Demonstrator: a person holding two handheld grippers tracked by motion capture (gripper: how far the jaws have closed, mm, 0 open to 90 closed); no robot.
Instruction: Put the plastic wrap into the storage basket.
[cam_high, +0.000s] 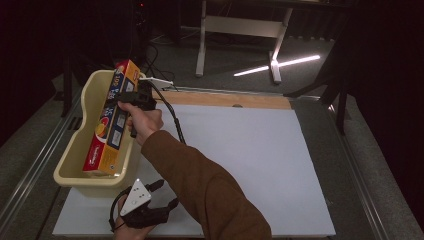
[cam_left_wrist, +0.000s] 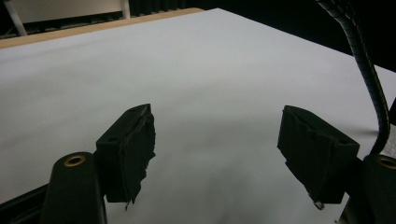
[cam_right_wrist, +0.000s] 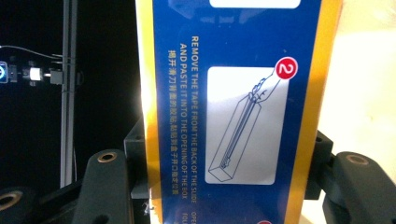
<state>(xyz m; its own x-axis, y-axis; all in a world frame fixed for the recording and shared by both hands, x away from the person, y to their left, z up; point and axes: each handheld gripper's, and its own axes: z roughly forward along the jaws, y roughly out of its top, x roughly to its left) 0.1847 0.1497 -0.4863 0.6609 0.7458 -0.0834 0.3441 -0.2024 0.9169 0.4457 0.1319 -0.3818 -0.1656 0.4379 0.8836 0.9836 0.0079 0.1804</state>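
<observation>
High view: right gripper (cam_high: 131, 96) clamps long blue-yellow box (cam_high: 111, 120), tilted in cream tub (cam_high: 75, 145) at table's left. Left gripper (cam_high: 161, 194) gapes wide, holding nothing, over white tabletop (cam_high: 240, 160). Dark room.

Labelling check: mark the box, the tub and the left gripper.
box (cam_high: 112, 120): high view, middle of its long blue and orange face.
tub (cam_high: 75, 145): high view, left wall's inner side.
left gripper (cam_left_wrist: 215, 158): left gripper view, midway between its open fingers.
</observation>
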